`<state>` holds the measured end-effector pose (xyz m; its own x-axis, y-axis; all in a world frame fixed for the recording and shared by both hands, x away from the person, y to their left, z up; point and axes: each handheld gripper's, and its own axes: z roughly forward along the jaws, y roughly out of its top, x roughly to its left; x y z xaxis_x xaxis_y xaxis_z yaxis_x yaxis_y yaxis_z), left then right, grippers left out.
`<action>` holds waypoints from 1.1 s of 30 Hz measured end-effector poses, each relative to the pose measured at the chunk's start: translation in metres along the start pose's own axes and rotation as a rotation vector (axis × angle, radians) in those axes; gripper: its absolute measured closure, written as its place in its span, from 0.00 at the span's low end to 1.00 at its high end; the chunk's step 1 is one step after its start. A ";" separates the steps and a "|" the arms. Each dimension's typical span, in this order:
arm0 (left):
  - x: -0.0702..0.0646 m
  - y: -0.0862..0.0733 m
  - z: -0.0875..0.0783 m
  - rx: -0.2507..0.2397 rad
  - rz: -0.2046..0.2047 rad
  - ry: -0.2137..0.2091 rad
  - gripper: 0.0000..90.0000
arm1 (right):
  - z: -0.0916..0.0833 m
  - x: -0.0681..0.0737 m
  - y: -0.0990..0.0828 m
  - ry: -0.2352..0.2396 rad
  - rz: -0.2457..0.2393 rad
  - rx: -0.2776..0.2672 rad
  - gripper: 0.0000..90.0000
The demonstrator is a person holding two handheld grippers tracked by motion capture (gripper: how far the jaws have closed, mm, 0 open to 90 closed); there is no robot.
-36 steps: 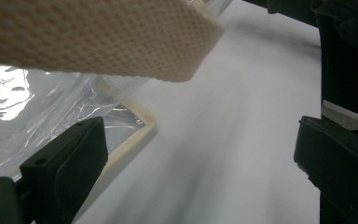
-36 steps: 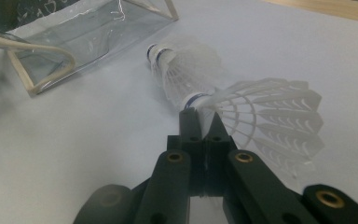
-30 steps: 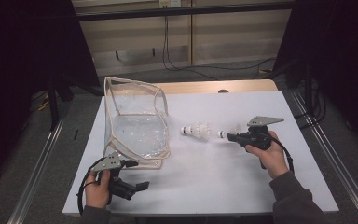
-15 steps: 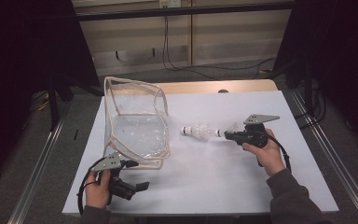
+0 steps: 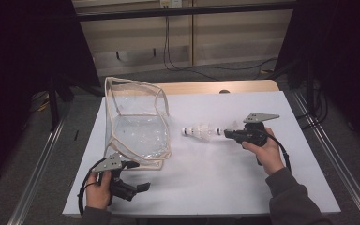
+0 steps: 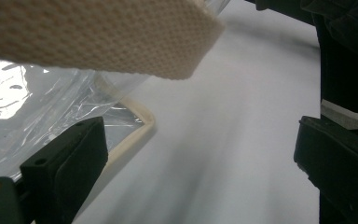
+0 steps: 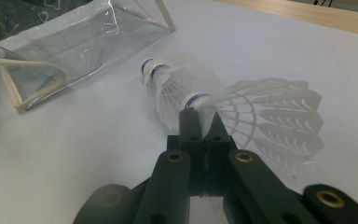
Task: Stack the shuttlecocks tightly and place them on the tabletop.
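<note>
The right gripper was clamped on a shuttlecock's skirt; the nested shuttlecocks pointed cork-first at the clear pouch, left gripper open nearby.

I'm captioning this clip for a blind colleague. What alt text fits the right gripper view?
The right gripper is shut on the feathered skirt of a white shuttlecock, with more shuttlecocks nested nose-first beyond it on the white table. A clear plastic bag with cream trim lies open at the upper left.
</note>
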<state>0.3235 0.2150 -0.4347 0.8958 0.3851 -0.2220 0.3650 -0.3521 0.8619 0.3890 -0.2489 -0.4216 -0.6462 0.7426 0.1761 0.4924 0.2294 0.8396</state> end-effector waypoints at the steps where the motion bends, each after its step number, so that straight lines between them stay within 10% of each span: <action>1: 0.000 0.000 0.000 0.000 -0.001 0.000 0.03 | 0.000 0.000 0.000 -0.002 0.001 0.002 1.00; 33: 0.000 -0.001 0.000 0.001 -0.002 0.002 0.03 | 0.014 0.000 0.003 -0.008 -0.001 0.009 1.00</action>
<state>0.3230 0.2155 -0.4355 0.8945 0.3878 -0.2224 0.3666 -0.3520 0.8612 0.3985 -0.2399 -0.4262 -0.6417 0.7476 0.1712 0.4973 0.2356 0.8350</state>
